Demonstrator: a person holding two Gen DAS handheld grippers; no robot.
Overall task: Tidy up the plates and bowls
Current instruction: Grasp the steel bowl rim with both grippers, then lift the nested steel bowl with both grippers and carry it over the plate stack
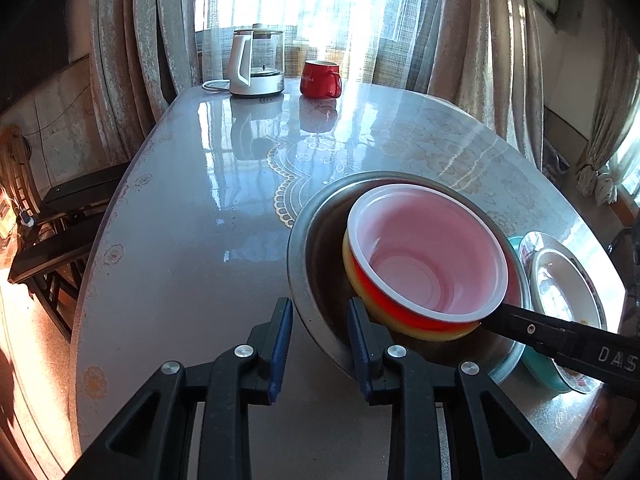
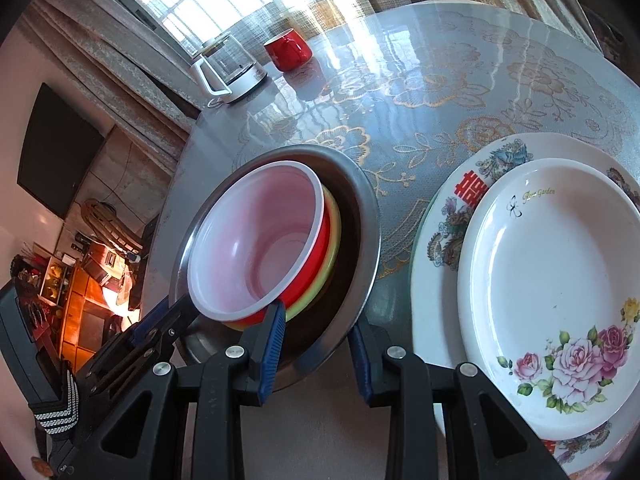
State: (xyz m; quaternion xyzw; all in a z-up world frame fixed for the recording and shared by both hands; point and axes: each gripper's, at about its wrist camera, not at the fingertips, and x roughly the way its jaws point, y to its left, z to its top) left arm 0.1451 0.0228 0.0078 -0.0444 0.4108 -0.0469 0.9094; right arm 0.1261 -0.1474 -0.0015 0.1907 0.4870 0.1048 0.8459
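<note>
Currently both my claws, left claw [image 1: 320, 340] and right claw [image 2: 316, 354], stand apart astride the steel basin [image 2: 362, 208] rim. Nested bowls [image 2: 256, 240] inside suggest bowl stacking is finished; next, gripping that rim squarely.

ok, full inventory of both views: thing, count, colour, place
steel basin: 1, silver, table near edge
red bowl: 1, red with white inside, nested in basin
yellow bowl: 1, yellow, under red bowl
plates: 2, white floral, stacked right of basin
teal dish: 1, under plates
mug: 1, red, far edge
kettle: 1, glass and white, left of mug
table: 1, grey, lace pattern
left tongs: open, astride basin rim
right tongs: open, astride basin rim
</note>
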